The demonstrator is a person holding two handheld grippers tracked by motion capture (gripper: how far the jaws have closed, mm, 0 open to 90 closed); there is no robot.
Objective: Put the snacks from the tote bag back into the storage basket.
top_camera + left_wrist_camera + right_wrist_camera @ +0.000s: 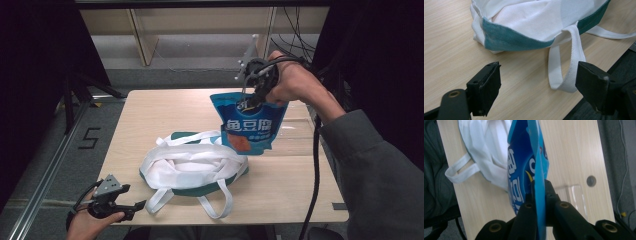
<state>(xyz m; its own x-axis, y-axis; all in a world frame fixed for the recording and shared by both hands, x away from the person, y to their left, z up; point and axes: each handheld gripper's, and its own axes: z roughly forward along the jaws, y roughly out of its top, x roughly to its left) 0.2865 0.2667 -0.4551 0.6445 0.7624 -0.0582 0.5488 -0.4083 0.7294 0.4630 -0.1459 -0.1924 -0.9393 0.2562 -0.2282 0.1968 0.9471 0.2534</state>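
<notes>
Right tongs [254,95] clamp the blue snack pouch [250,127] aloft at two o'clock of the tote bag [192,167]; left tongs [131,208], at seven o'clock, gape released.

This is looking like a lab or recording workspace rather than a home. A plain light wooden table [150,120] is standing on grey carpet, and everything else is sitting around it: behind the table an empty pale shelving unit [200,30] is lining the wall, bundles of loose black cables [295,30] are hanging beyond its far right corner, dark curtains are closing in both sides, and a metal floor rail [50,165] beside a taped mark is running along its left.
</notes>
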